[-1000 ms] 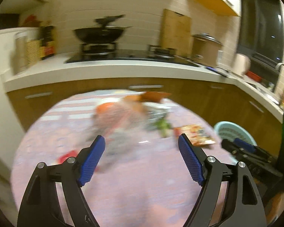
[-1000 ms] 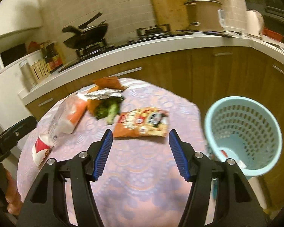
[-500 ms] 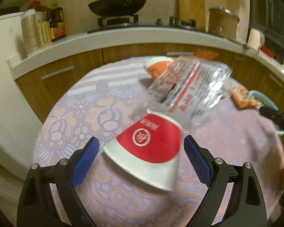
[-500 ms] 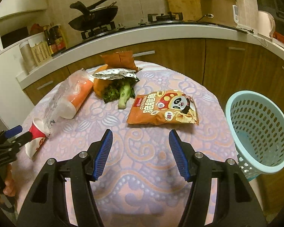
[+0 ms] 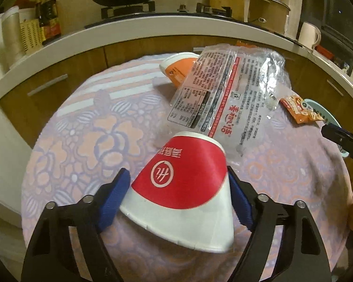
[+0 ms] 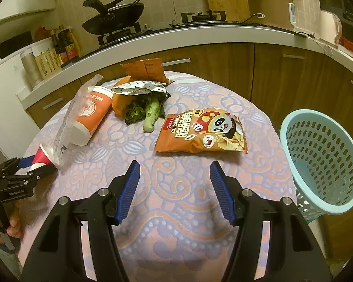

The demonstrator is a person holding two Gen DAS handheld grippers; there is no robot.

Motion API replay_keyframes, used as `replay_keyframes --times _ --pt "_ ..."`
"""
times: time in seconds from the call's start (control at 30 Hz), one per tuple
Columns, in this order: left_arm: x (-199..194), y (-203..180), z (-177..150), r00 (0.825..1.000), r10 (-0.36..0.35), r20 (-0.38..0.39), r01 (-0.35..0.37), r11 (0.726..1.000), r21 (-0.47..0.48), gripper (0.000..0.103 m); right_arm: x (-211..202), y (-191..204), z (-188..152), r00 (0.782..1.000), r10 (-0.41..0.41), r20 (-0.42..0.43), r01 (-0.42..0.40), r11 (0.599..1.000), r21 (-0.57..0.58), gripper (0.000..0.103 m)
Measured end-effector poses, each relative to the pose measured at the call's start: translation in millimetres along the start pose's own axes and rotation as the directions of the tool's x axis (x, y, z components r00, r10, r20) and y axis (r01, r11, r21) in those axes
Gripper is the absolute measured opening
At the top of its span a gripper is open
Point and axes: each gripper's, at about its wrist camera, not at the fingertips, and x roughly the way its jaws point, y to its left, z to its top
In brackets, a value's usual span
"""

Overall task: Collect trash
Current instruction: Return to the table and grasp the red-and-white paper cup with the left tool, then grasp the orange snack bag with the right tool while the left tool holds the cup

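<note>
A red-and-white paper cup (image 5: 183, 188) lies on its side on the flowered tablecloth (image 5: 87, 141), its mouth toward the left wrist camera. My left gripper (image 5: 176, 172) straddles it; the jaws are closing, and both blue pads (image 5: 113, 199) touch the cup's sides. A clear printed plastic bag (image 5: 226, 94) rests against the cup's base, over an orange cup (image 6: 91, 115). My right gripper (image 6: 174, 164) hovers open and empty over the cloth, just short of an orange chip bag (image 6: 200, 131). Greens (image 6: 148, 112) and more wrappers (image 6: 146, 69) lie further back.
A light blue perforated basket (image 6: 294, 122) stands off the table's right edge. Behind the round table runs a wooden-fronted kitchen counter (image 6: 223, 35) with a wok, a hob and a pot. A person's hand (image 6: 2, 225) holds the left gripper at the table's left edge.
My left gripper dropped and pushed in on the paper cup, and its jaws narrowed onto the cup's sides. The right gripper sank slightly toward the table, still open.
</note>
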Motion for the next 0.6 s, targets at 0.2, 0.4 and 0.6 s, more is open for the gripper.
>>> replay_keyframes --times 0.2,0.4,0.6 --pt "-17 -6 2 0.999 -0.018 0.051 0.020 0.999 -0.025 0.050 -3 -10 8 1.000 -0.013 0.008 0.013 1.000 0.017 0.058" --pt "-24 -3 3 0.997 -0.026 0.079 0.031 0.998 -0.063 0.046 -1 -31 20 0.998 -0.065 0.020 0.064 0.996 0.060 0.058" --pt "-38 0 5 0.991 -0.034 0.126 0.047 0.994 -0.101 0.046 17 -60 40 0.996 -0.081 -0.036 0.085 0.988 0.130 0.060"
